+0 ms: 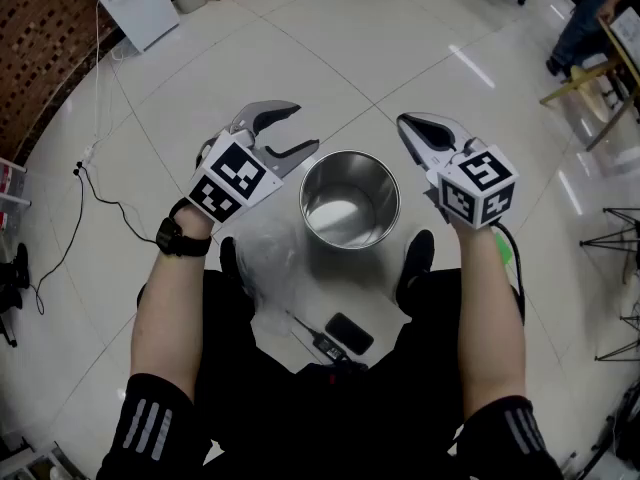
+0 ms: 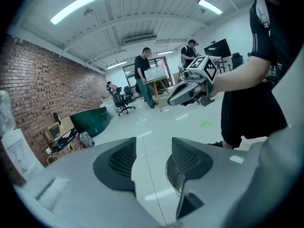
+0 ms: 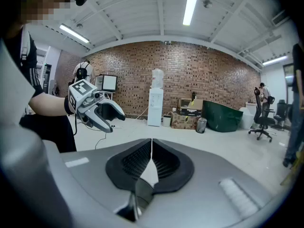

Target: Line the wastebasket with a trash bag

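Wastebasket [image 1: 306, 193]: steel, upright on the floor, unlined.
Trash bag [image 1: 262, 256]: clear, crumpled on the floor just left of the wastebasket.
Left gripper [image 1: 303, 128]: above the wastebasket's left rim, jaws apart, empty.
Right gripper [image 1: 405, 126]: right of the wastebasket, jaws together, empty.

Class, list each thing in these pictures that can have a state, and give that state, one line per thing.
Wastebasket: upright on the floor, empty, no liner.
Trash bag: lying loose on the floor beside the wastebasket, unheld.
Left gripper: open, nothing between its jaws.
Right gripper: shut, empty.
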Action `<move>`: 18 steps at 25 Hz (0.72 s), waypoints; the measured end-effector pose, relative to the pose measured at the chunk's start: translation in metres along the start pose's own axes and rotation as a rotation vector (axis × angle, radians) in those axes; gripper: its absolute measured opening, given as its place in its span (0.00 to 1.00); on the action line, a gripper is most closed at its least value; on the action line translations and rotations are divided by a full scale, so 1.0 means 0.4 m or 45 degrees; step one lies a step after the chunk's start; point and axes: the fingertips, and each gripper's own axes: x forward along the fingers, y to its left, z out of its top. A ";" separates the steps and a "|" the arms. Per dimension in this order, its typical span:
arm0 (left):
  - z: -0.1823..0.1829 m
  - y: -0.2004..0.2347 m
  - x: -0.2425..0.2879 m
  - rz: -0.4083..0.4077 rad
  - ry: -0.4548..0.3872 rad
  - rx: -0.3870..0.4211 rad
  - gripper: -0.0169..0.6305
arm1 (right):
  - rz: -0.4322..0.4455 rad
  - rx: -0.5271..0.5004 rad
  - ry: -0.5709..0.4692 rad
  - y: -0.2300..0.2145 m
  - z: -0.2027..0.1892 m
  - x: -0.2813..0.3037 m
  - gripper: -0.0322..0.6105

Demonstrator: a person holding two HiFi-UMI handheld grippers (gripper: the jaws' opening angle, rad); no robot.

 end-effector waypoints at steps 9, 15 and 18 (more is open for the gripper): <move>-0.054 0.006 0.001 -0.012 0.077 -0.008 0.38 | 0.000 -0.002 -0.002 0.004 0.010 0.010 0.07; -0.119 -0.010 0.014 -0.047 0.184 0.001 0.38 | 0.008 -0.005 -0.001 0.001 0.017 0.017 0.07; -0.173 -0.032 0.026 -0.078 0.249 -0.004 0.39 | 0.030 0.001 0.002 0.006 0.018 0.024 0.08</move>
